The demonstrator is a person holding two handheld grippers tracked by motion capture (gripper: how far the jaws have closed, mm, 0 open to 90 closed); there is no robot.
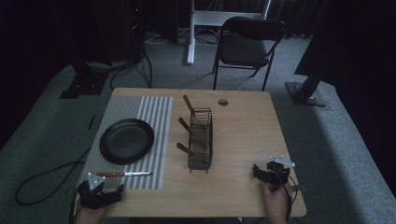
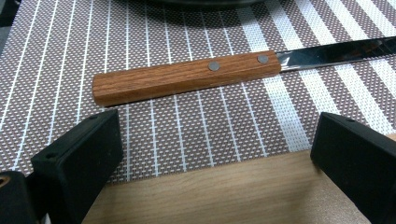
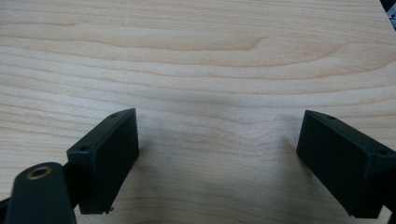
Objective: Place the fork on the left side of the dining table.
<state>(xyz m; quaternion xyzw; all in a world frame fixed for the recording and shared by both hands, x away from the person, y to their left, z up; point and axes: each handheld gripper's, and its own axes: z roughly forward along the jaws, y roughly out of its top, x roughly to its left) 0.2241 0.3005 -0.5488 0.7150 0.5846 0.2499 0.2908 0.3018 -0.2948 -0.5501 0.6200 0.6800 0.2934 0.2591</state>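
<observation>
With our left claw (image 2: 210, 154) open and empty just short of the knife (image 1: 124, 174) lying on the striped mat (image 1: 140, 112), and our right claw (image 3: 217, 163) open over bare tabletop (image 3: 196, 56), we risk pinching mat with the flat handle.

The left gripper (image 1: 99, 192) sits low at the near left corner, held by a hand (image 1: 88, 215) that comes in from the bottom edge. Its two black jaws stand wide apart with nothing between them. The right gripper (image 1: 267, 171) sits at the near right, held by the other hand (image 1: 276, 204). Its jaws are wide apart too.
</observation>
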